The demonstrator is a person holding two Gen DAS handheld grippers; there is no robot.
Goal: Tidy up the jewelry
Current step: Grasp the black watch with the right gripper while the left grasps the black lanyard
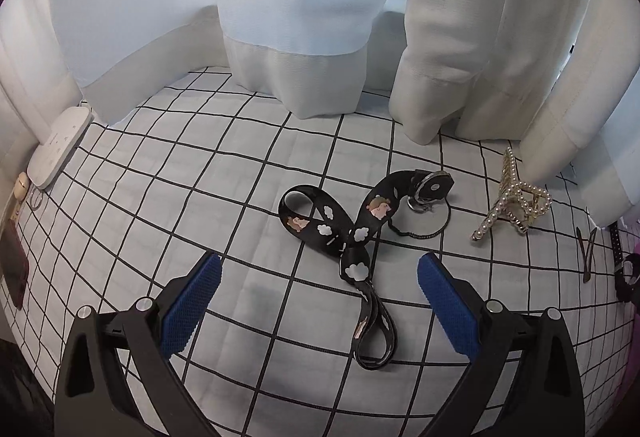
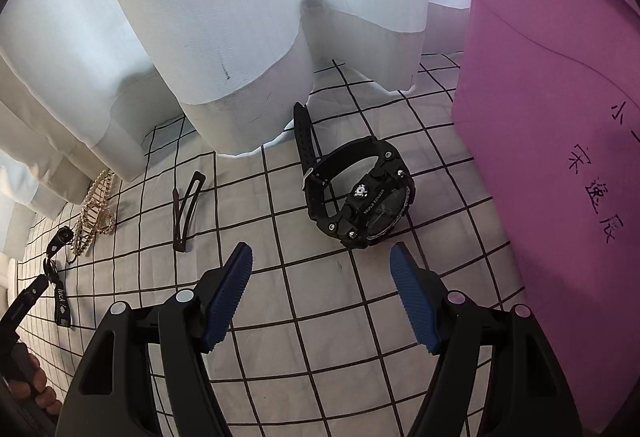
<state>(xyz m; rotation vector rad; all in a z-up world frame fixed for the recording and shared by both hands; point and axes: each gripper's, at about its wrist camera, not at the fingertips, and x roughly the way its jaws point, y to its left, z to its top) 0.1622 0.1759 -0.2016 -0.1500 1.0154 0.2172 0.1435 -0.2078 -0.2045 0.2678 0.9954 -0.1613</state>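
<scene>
A black lanyard strap [image 1: 344,233] with cloud and hedgehog prints lies looped on the grid-patterned cloth, its metal clip [image 1: 430,193] at the far end. My left gripper [image 1: 318,269] is open and empty, just above the strap's middle. A pearl hair claw [image 1: 516,197] lies to the right of it, and also shows in the right wrist view [image 2: 94,213]. A dark snap hair clip [image 2: 185,211] lies flat. A black digital watch [image 2: 356,193] rests on its side. My right gripper [image 2: 320,257] is open and empty, just short of the watch.
White curtains [image 1: 300,17] hang along the back of the cloth. A pink box [image 2: 560,117] with handwriting stands at the right. A white flat case [image 1: 60,145] and a dark red item [image 1: 14,269] sit at the far left edge.
</scene>
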